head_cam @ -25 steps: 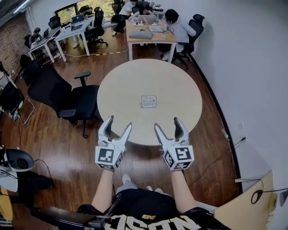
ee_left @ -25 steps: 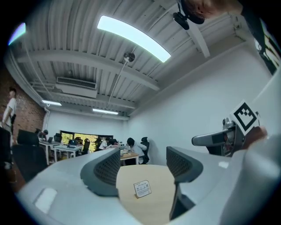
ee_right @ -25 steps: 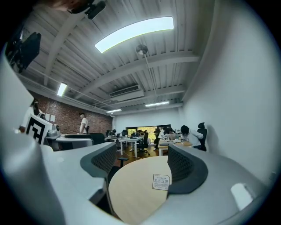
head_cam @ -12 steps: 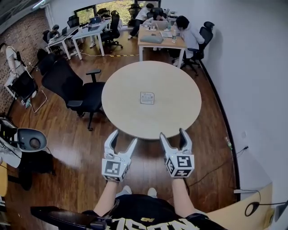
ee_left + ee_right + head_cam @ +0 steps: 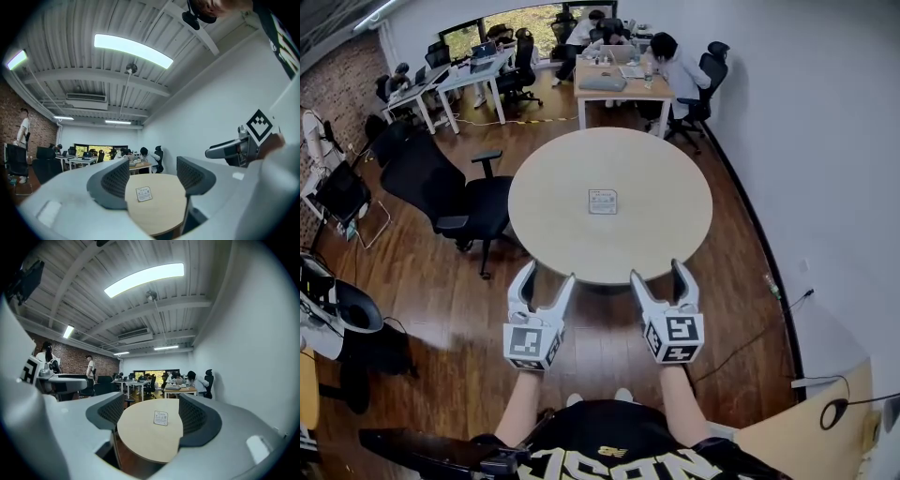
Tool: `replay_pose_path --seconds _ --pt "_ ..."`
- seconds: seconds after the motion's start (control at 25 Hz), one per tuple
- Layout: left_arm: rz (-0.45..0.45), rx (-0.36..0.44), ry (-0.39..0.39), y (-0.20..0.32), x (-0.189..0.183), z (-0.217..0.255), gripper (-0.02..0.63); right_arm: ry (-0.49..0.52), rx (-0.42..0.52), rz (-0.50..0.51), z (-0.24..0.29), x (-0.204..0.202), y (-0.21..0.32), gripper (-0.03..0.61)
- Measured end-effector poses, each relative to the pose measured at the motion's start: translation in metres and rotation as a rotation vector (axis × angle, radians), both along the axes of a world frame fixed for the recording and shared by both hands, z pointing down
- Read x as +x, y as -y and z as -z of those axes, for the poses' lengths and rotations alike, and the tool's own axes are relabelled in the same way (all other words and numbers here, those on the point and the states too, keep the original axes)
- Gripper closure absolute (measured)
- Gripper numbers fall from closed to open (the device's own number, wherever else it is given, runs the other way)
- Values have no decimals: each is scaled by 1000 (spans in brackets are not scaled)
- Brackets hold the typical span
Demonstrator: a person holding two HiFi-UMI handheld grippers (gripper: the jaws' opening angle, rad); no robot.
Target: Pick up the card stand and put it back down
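Observation:
The card stand (image 5: 603, 201) is a small white printed card standing near the middle of the round beige table (image 5: 656, 225). It also shows far off between the jaws in the left gripper view (image 5: 144, 193) and the right gripper view (image 5: 161, 417). My left gripper (image 5: 544, 284) hangs just short of the table's near edge, jaws apart and empty. My right gripper (image 5: 660, 277) is beside it, also open with nothing between its fingers. Both point toward the table.
A black office chair (image 5: 450, 197) stands at the table's left. Desks (image 5: 619, 84) with seated people fill the back of the room. A white wall (image 5: 806, 141) runs along the right. Wooden floor (image 5: 441, 309) lies below my grippers.
The view shifted back from the table and then a little nearer again. Both grippers, at first over the table's near edge, now hang just short of it, still open.

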State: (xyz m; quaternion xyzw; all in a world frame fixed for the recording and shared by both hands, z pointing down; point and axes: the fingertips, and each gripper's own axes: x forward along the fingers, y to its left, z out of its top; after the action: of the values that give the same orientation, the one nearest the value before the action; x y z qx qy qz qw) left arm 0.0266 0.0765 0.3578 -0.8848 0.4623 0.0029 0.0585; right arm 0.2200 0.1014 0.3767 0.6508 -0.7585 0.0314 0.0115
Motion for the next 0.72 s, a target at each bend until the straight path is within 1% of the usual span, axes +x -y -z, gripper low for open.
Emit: replay_pose_path --seconds 0.2,0.32,0.52,0.72 --pt "24 -2 -2 0 -12 4 293 -19 5 -2 6 -7 0 207" --pt "22 -7 -13 -1 -19 -4 295 -24 2 0 3 -13 2 212" --pt "33 -21 -11 -2 -28 -8 295 -26 -9 17 0 -26 5 212" --pt "36 -12 -18 -1 -32 -8 296 -26 21 25 4 -32 8 212"
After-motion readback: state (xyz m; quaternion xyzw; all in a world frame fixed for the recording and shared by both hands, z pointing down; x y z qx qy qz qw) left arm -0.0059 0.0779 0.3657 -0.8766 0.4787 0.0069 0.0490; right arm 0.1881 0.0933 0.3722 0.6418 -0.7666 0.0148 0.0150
